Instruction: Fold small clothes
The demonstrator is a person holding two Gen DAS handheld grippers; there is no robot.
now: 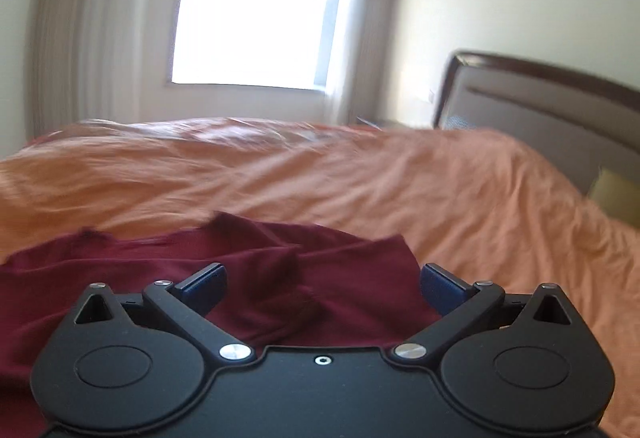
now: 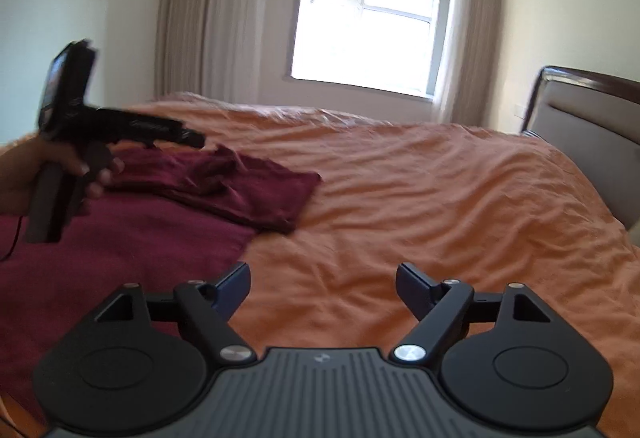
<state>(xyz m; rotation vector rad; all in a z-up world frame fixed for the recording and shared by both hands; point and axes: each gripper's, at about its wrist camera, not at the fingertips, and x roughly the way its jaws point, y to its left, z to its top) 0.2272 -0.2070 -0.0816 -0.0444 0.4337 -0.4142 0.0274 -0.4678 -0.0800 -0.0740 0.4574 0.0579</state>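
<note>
Below the left gripper [image 1: 323,288], jaws spread and empty, the maroon garment [image 1: 260,278] lies rumpled on the orange bedspread [image 1: 360,178], beside the equally spread right gripper [image 2: 323,290]; gripping bunched layers could fold it crooked.

An orange bedspread [image 2: 420,198] covers the bed. Beyond it stands a bright window [image 2: 372,22] flanked by beige curtains [image 2: 208,10]; a padded headboard [image 2: 592,118] rises at its right.

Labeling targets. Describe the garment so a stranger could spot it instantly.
Start at the bed under the window, covered in an orange sheet. Near its front left lies the maroon garment, partly folded over itself. It is the only dark red cloth on the sheet.
</note>
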